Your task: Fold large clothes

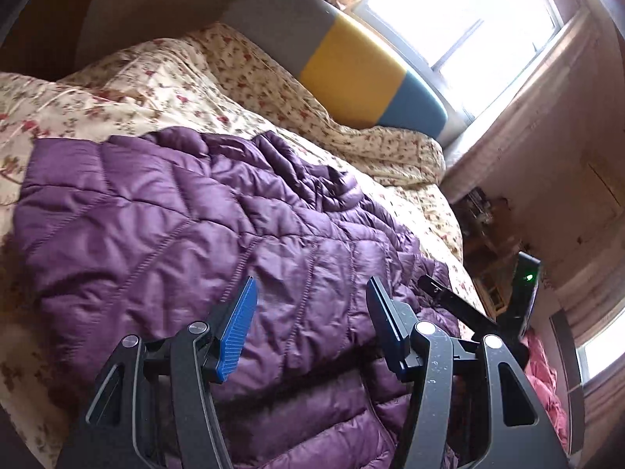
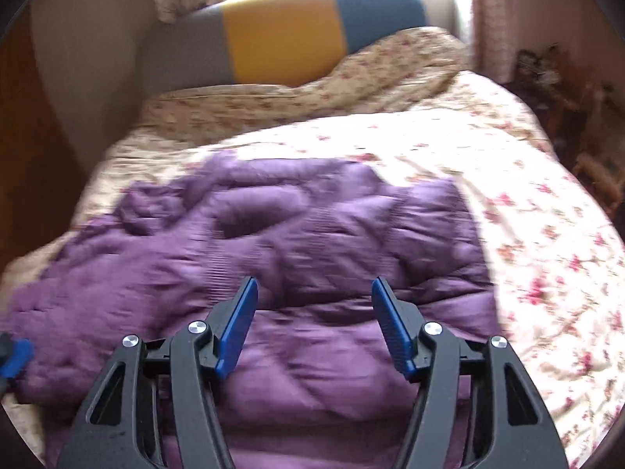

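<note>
Purple quilted puffer jacket [image 1: 187,226] lies spread across the bed, on top of a cream floral-print duvet [image 1: 129,78]. Jacket fabric is shiny, diamond-stitched, rumpled; a lower part looks folded over near the bottom of both views.

Left tool [image 1: 310,328]: black frame, blue ribbed pads [image 1: 236,336], jaws standing roughly half apart. Nothing between the pads, they hover above the jacket, not gripping it. Left wrist view is sharp.

Right tool [image 2: 314,326]: same build, jaws also about half apart, pads clear of the cloth, nothing held. Right wrist view is motion-blurred, so whether the fingertips touch the jacket cannot be told. In the left wrist view a black bar and a black housing with a green light [image 1: 527,289] show at the right edge of the bed, probably part of the right tool. In the right wrist view a bit of blue and black at the far left edge [image 2: 15,355] looks like the left tool's tip, sitting at the jacket's edge.

Behind the jacket: padded headboard in grey, yellow and teal-blue panels [image 1: 351,66], bright window [image 1: 468,19] with pinkish curtains [image 1: 578,90]. Pink crumpled fabric [image 1: 543,387] lies off the bed at lower right. Dark cluttered wooden furniture [image 2: 566,90] stands beside the bed on the right.
</note>
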### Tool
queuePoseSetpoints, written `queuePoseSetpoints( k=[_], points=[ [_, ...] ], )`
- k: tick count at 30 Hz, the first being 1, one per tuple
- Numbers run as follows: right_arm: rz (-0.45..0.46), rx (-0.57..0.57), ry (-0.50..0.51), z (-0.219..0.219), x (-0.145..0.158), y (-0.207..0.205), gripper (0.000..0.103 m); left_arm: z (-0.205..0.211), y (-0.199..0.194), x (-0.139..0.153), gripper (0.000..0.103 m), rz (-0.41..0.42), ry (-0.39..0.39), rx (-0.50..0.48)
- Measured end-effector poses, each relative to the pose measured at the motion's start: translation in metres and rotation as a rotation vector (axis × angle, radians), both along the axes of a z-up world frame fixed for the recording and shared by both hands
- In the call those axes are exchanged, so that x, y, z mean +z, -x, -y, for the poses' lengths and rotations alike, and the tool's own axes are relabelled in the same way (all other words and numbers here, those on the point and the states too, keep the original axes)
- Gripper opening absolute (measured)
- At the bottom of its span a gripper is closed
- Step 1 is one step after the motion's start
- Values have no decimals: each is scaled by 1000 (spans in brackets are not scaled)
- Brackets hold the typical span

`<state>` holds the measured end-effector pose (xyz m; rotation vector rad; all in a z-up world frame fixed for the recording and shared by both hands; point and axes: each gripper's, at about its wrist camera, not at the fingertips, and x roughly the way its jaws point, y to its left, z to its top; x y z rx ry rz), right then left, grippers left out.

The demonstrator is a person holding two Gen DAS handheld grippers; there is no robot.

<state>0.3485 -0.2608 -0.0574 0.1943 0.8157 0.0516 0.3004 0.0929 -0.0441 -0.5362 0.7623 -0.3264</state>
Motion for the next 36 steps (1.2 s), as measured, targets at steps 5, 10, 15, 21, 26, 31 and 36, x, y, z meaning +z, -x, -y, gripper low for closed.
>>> queuePoseSetpoints(
  k=[5,10,15,21,26,31,36],
  points=[
    [-82,100,-4,-33,-14,-13,54,-17,10,9,57,41,-21,61],
    [-78,144,80,-52,-23,-12,9,-41,10,11,57,44,-18,127],
    [-48,38,221,-43,-21,-8,6,-56,7,7,57,36,-21,191],
    [-71,-99,327,-14,-25,-6,6,-46,-5,2,57,32,-85,189],
    [-97,-135,357,1,-32,3,6,-27,-31,-13,57,-11,-211,160],
    [-109,-143,324,9,-45,15,6,-13,-59,-46,56,-99,-350,110],
    [-92,-143,323,8,-53,20,6,-8,-62,-66,56,-96,-400,101]
  ],
)
